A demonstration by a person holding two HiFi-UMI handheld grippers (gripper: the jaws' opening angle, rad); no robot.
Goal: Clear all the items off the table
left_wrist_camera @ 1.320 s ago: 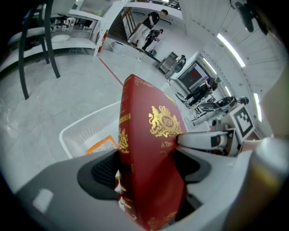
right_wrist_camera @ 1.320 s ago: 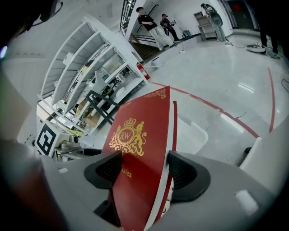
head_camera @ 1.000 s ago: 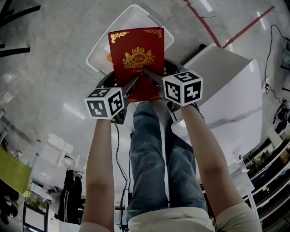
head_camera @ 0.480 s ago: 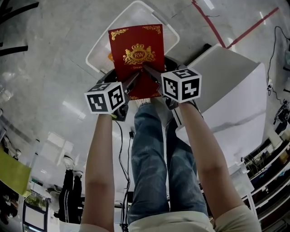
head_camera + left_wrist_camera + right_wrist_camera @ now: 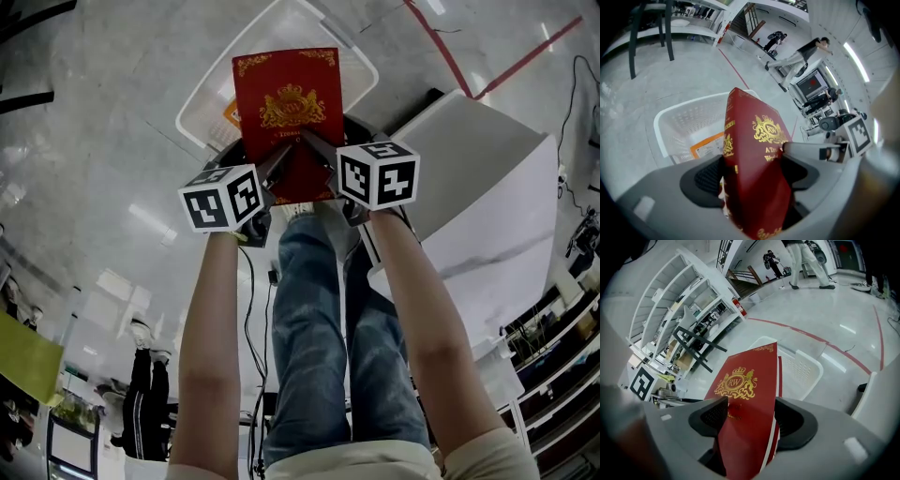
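The red box [image 5: 289, 112] with the gold crest hangs in the air over the white basket [image 5: 216, 89] on the floor, well off the white table [image 5: 469, 187] that stands to my right. I hold it by its near end with both tools. My left gripper [image 5: 277, 167] is clamped across it, one pad on each side. My right gripper [image 5: 314, 150] pinches it the same way from the right, its jaws fairly wide because the box is thick. Compared with a second ago, the box sits a little farther out and more squarely over the basket's opening, covering more of its far rim, and both grippers have sunk with it. To my mind that means the carry is almost done and this is the lowering step, so what remains is to bring the box down inside the walls and let go. The basket is not empty. My left gripper view shows a flat packet with an orange and white label [image 5: 705, 146] lying on its floor, toward the near left, and the box would land on or beside it. On the part of the table I can see, nothing else is waiting.
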